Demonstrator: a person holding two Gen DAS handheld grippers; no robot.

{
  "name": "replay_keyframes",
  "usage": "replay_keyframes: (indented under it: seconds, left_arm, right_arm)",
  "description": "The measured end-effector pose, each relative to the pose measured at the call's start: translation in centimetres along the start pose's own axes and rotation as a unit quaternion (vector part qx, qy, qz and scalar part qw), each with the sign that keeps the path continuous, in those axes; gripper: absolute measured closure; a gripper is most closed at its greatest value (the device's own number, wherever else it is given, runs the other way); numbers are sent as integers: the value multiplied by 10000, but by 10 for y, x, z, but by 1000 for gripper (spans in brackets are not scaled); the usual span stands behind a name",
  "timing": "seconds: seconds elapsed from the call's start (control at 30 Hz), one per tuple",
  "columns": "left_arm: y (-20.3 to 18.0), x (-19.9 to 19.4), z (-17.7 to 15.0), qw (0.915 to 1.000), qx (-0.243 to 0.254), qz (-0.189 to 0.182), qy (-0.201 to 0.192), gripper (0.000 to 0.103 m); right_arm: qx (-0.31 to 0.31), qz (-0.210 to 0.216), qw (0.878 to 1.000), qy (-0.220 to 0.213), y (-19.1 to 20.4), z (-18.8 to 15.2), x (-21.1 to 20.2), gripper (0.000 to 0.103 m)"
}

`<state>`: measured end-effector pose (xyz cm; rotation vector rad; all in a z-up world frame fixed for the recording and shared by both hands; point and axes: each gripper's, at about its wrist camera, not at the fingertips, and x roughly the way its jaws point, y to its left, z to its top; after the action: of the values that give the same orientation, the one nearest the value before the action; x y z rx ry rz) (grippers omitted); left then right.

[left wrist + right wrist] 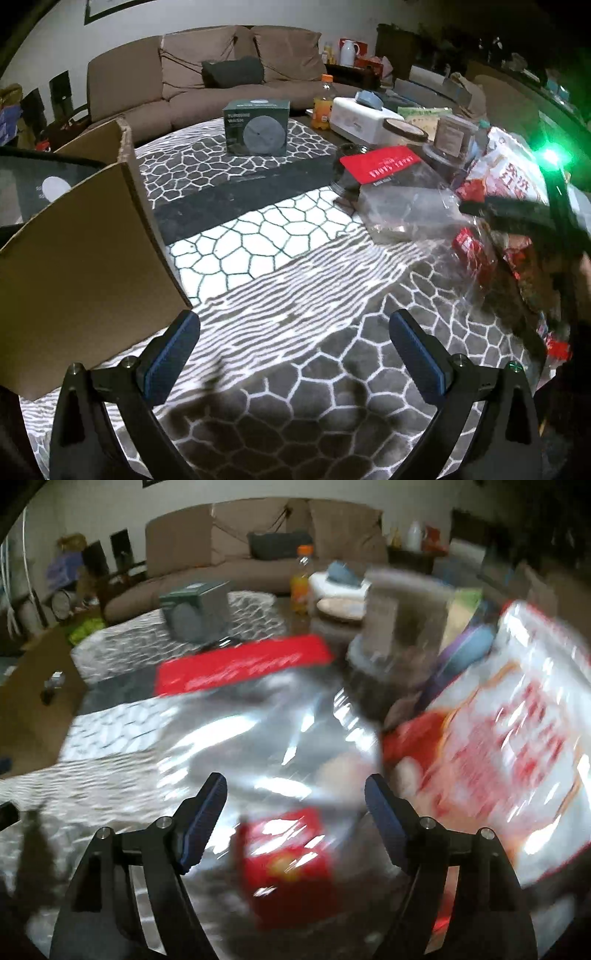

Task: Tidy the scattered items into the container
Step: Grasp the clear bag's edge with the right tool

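**A:** While the right gripper [295,812] hangs over that heap of packets, what are its jaws doing?

**B:** They stand wide apart with nothing between them. Directly below lies a clear crinkly plastic bag with a red card header [236,709] and a small red glossy packet [288,860]; the right wrist view is blurred, so I cannot tell whether a fingertip touches the film. I judge it is lining up to take one of these.

**A:** And the left gripper [291,354]?

**B:** Also spread wide and holding nothing, above the grey-and-white pebble-patterned cloth [280,369]. It sits just beside the brown cardboard box [81,258], probably waiting near the drop point.

**A:** What is in that box?

**B:** Its near flap stands up and hides the inside, so I cannot say.

**A:** Other items?

**B:** A large white-and-red printed snack bag [513,173] lies at the right, well apart from the box. A dark green printed carton [256,127] stands upright farther back on the cloth.
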<state>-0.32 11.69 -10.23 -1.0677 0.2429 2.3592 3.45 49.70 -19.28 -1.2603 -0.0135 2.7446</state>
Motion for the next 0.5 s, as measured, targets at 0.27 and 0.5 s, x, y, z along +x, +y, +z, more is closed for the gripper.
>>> replay_keyframes:
  seconds: [0.27,0.5]
  left_arm:
    - [0,1,-1,10000,69,64,-9,0]
    - [-1,4,-3,9999,134,95,21,0]
  right_arm:
    - [-318,308,9919,1187,-25,10,41,1]
    - [-39,2666,9470,1793,22,7,18,102]
